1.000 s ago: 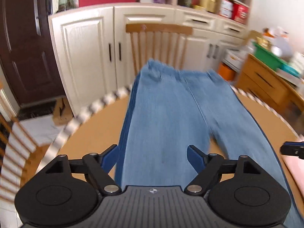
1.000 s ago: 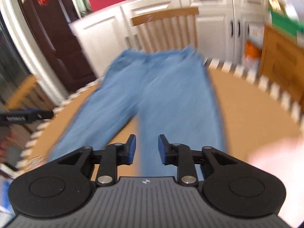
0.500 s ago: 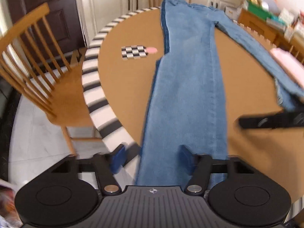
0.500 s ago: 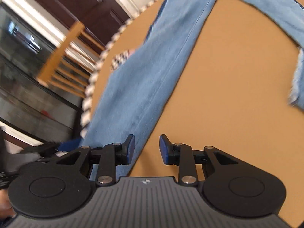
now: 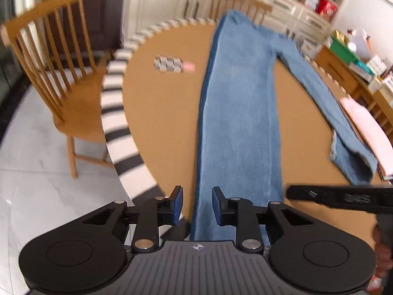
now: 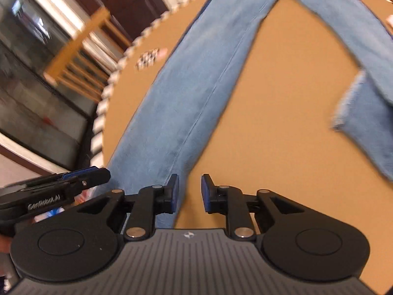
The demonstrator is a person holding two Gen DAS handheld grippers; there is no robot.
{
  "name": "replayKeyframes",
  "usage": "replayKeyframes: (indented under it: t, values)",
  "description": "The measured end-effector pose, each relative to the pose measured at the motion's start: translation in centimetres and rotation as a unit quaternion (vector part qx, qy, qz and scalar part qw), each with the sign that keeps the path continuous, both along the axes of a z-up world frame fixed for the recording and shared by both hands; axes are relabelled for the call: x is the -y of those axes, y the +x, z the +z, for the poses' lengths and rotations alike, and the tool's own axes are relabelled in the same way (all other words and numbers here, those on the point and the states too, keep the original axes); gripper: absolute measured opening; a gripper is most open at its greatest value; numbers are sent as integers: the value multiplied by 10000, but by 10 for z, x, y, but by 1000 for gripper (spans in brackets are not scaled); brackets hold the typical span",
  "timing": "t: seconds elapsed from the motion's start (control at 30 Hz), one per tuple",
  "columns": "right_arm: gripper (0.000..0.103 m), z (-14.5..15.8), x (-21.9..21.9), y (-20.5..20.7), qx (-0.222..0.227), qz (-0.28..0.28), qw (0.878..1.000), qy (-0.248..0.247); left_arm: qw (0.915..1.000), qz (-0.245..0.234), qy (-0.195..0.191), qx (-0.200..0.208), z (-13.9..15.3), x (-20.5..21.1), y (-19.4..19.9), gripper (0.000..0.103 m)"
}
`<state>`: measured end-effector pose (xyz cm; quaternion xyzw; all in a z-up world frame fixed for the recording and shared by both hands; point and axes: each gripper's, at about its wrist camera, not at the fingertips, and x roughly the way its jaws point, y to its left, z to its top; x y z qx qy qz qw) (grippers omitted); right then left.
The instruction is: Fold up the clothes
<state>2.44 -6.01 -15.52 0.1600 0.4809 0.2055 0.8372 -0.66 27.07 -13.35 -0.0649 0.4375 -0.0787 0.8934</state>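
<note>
Blue jeans (image 5: 240, 113) lie flat on the round brown table (image 5: 162, 123), waist at the far side, legs spread toward me. One leg runs to the near edge and hangs over it. My left gripper (image 5: 196, 205) hovers over that leg's left edge; its jaws are closing, cloth shows in the gap, and the pads do not press it. My right gripper (image 6: 189, 194) hangs over the same leg's inner edge (image 6: 186, 93); its jaws narrow slightly, nothing gripped. The other leg's frayed cuff (image 6: 353, 108) lies to the right.
A checkered marker (image 5: 169, 64) lies on the table left of the jeans. A pink cloth (image 5: 363, 123) sits at the right rim. Wooden chairs stand at the left (image 5: 49, 49) and the far side (image 5: 240, 2). White cabinets and a cluttered sideboard (image 5: 343, 68) lie beyond.
Both grippers have pulled back from the waist end to the near end of one leg. The left jaws went from wide apart to a narrow gap; the right stayed narrow.
</note>
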Motion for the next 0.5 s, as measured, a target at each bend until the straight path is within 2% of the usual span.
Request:
replayKeyframes:
  t: [0.03,0.07,0.1,0.17,0.23,0.3,0.4,0.5]
  values:
    - [33,11,23,-10,321,-41,9995,8,9997,-104,-10,243,11,11,-3,38]
    - [40,23,47,-20,678,-75,9976,-107,9985,-278,-35,462,20,25,-5,53]
    - [54,34,74,-30,1040,-142,9940,-322,9968,-533,-60,594,26,47,-4,67]
    - [56,48,129,-44,1532,-316,9835,-909,9907,-1126,-144,755,31,97,-2,74]
    - [56,53,183,-47,1621,-439,9747,-1477,9801,-1790,-324,800,24,153,2,76]
    - [57,47,234,-44,1454,-496,9711,-1827,9671,-2390,-495,721,7,207,5,76]
    - [57,29,293,-36,1287,-77,9774,-1675,9506,-3004,-533,571,-21,269,9,79]
    - [57,11,309,-23,1350,635,9751,-1642,9404,-3340,-419,494,-45,301,18,82]
